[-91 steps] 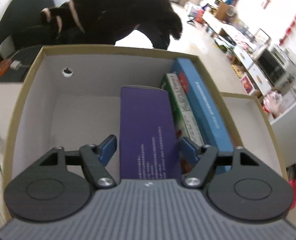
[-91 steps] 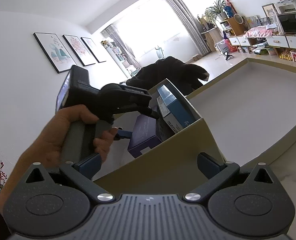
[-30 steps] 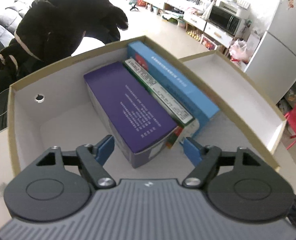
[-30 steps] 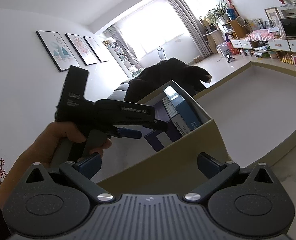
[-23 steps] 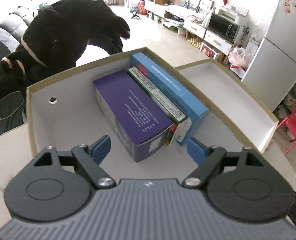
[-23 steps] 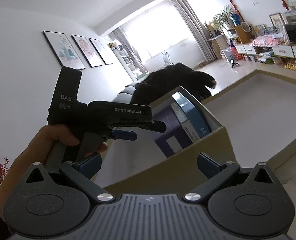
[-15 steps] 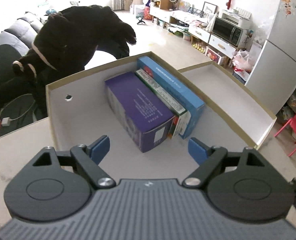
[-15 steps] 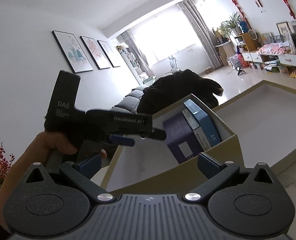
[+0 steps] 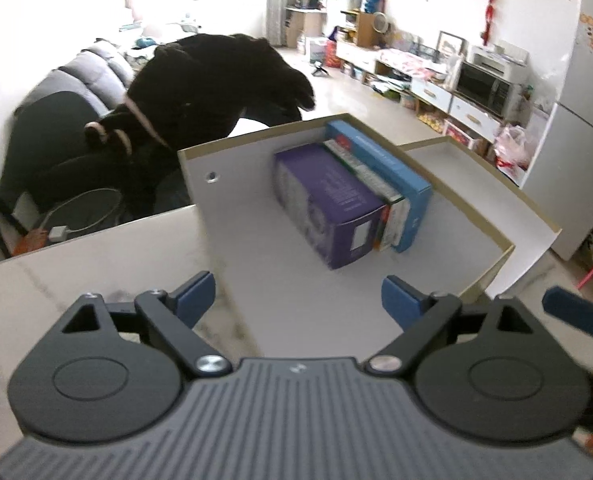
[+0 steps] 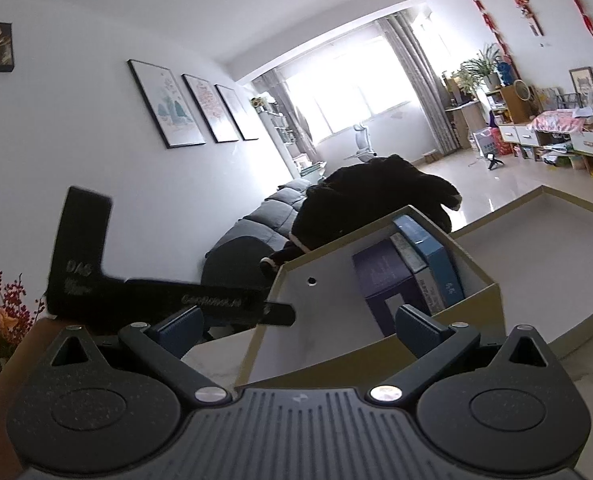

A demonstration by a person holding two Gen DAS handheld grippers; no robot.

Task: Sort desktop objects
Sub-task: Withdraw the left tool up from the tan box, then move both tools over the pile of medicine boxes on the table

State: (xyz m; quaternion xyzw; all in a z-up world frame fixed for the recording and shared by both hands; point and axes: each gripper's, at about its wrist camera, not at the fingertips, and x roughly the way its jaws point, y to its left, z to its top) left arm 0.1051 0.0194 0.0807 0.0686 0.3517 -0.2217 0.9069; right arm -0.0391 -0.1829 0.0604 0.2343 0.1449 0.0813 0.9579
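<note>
Both grippers — left gripper [image 9: 298, 294], right gripper [image 10: 298, 326] — hung spread and empty, aimed at twelve o'clock toward the cardboard box [image 9: 232, 184].

Black coat [image 9: 200, 92] draped over grey sofa [image 9: 96, 68].

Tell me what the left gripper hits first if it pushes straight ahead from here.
Probably the white floor of the cardboard box, then the purple box standing in it. The left gripper is open and empty, aimed into the box from its near side; depth is hard to judge through the fisheye.
</note>
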